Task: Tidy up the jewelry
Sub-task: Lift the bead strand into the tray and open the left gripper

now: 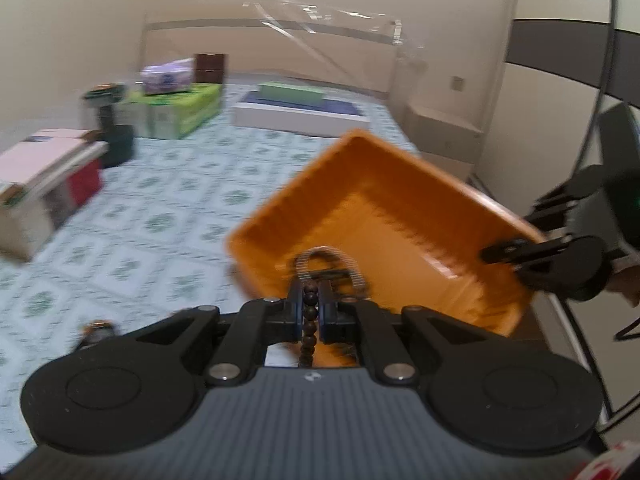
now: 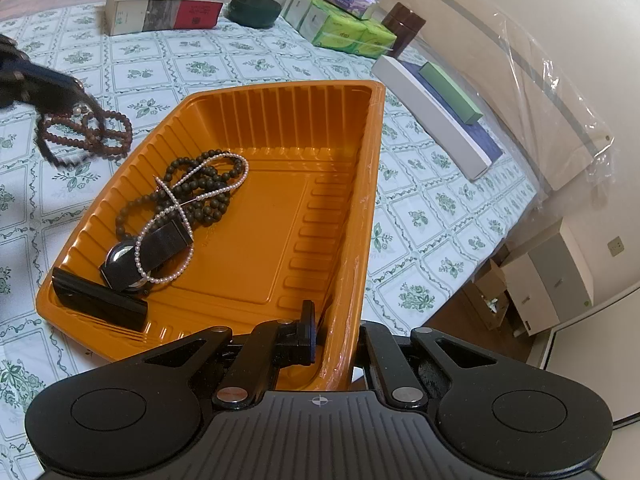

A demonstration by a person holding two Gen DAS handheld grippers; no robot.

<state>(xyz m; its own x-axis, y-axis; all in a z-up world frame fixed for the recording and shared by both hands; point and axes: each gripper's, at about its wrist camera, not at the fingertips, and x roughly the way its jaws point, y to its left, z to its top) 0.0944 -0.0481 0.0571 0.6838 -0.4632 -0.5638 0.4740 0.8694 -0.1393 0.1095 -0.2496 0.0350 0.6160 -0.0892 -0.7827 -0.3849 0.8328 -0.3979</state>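
Our left gripper (image 1: 310, 312) clamped brown beads (image 1: 310, 300), which we should carry clear over the orange tray (image 2: 360, 208), rim pinched by our right gripper (image 2: 332, 336) at six o'clock.

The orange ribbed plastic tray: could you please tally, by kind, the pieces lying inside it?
Dark round-bead strand: 1
White pearl strand: 1
Wristwatch with black mesh strap: 1
Black oblong case: 1
Total: 4 in the orange ribbed plastic tray
Not counted: brown bead strand in the left claw, outside the tray.
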